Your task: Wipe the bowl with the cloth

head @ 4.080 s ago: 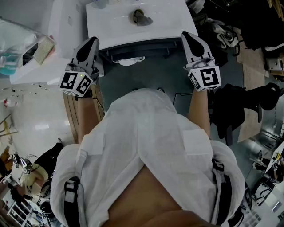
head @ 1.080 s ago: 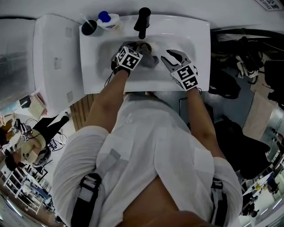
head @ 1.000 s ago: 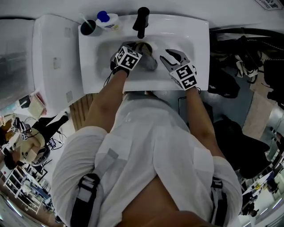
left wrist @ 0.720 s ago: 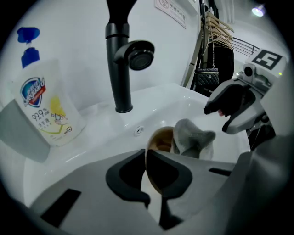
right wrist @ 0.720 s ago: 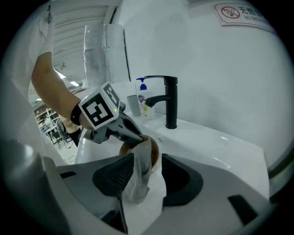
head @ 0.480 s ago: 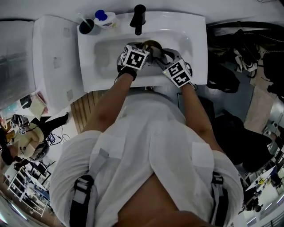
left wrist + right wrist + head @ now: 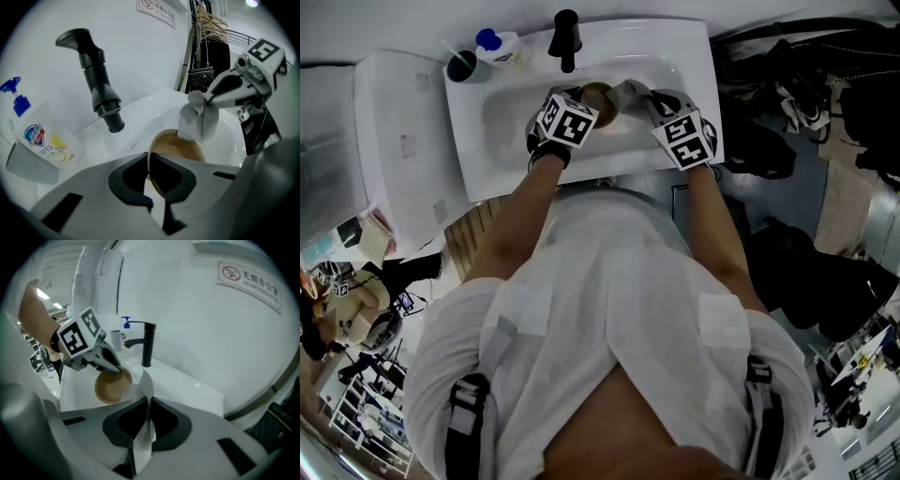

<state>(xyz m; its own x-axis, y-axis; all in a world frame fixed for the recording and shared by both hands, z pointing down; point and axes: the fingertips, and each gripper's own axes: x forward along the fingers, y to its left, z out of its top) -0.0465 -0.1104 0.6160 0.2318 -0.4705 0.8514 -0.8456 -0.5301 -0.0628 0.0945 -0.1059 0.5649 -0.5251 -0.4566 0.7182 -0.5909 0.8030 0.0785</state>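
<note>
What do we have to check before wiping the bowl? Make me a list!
1. Bowl held tight: ok. The left gripper has its fingers shut on the rim.
2. Cloth held: ok. The right gripper has just closed its fingers on it.
3. Cloth touching the bowl: cannot tell. Its tip is right by the bowl's edge.
4. Bowl over the sink: ok.
5. Tap off: ok. No water shows coming out.
</note>
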